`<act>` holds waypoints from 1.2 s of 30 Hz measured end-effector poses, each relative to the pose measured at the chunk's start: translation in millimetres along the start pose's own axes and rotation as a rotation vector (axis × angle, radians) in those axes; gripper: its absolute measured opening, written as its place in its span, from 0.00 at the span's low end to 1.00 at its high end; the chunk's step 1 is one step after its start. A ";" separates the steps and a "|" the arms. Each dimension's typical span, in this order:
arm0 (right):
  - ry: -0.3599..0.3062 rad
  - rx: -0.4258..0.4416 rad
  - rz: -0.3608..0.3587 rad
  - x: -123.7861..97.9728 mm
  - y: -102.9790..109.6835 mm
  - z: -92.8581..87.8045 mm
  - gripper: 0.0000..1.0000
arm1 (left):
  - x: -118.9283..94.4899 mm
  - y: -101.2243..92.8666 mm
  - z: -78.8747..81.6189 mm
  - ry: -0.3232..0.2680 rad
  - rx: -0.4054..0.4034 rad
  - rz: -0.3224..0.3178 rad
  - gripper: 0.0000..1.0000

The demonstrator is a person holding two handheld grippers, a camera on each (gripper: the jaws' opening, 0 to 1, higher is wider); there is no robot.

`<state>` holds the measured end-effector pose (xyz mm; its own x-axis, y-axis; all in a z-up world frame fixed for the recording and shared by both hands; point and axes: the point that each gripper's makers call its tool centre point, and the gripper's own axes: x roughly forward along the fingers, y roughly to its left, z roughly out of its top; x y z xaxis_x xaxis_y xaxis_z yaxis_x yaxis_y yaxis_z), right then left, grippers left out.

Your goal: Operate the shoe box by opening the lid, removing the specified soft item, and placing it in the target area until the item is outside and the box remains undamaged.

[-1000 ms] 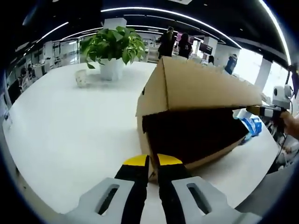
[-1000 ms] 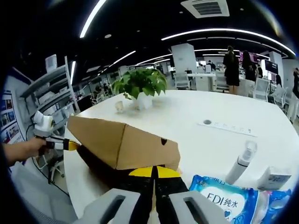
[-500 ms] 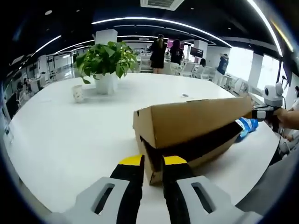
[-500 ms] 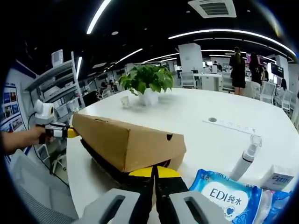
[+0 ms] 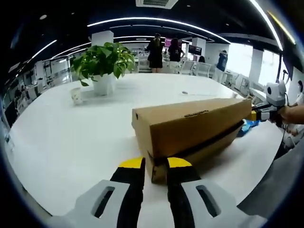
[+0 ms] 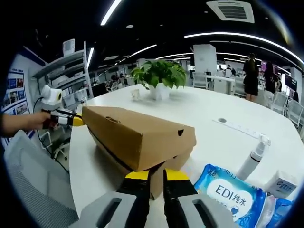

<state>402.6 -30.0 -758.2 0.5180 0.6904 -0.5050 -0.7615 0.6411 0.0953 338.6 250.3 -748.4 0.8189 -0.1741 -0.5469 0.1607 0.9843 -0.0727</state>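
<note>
Brown cardboard shoe box, white table, blue-and-white wipes pack, green plant.

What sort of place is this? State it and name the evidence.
Most likely an open-plan office. A large white table carries a cardboard shoe box and a potted plant; beyond it stand desks and chairs, long ceiling strip lights, an air-conditioning vent, and people standing.
</note>
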 end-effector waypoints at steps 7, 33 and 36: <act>0.003 -0.050 0.009 0.6 2.8 -2.9 0.07 | 0.9 -1.1 -5.0 0.014 0.011 -0.003 0.17; -0.024 -0.052 0.064 -2.3 6.5 -3.7 0.12 | 1.9 -2.3 -4.1 -0.001 0.012 -0.006 0.17; -0.032 -0.061 0.084 -3.2 9.8 -3.5 0.14 | 2.1 -3.3 -5.6 0.009 0.018 -0.010 0.17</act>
<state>392.1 -27.1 -758.6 0.4629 0.7517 -0.4698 -0.8245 0.5597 0.0831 336.6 246.9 -753.9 0.8125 -0.1835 -0.5534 0.1786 0.9819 -0.0633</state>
